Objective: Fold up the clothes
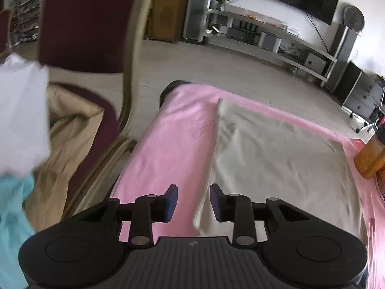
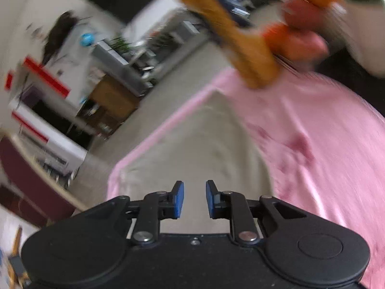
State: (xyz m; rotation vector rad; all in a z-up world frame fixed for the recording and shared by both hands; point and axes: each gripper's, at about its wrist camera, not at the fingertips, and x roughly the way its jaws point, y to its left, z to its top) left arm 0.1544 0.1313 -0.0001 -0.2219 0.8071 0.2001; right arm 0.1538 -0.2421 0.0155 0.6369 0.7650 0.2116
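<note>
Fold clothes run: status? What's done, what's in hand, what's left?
Done, apparently: a cream cloth garment lies folded flat on the pink table cover. In hand: nothing; the left gripper and right gripper both hover over it with jaws apart and empty. Left: a heap on the maroon chair beside the table, with a beige garment, a white one and a light blue one unfolded.

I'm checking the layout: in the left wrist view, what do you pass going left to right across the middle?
White cloth → tan garment on the maroon chair → pink table cover → folded cream garment → amber jar.
</note>
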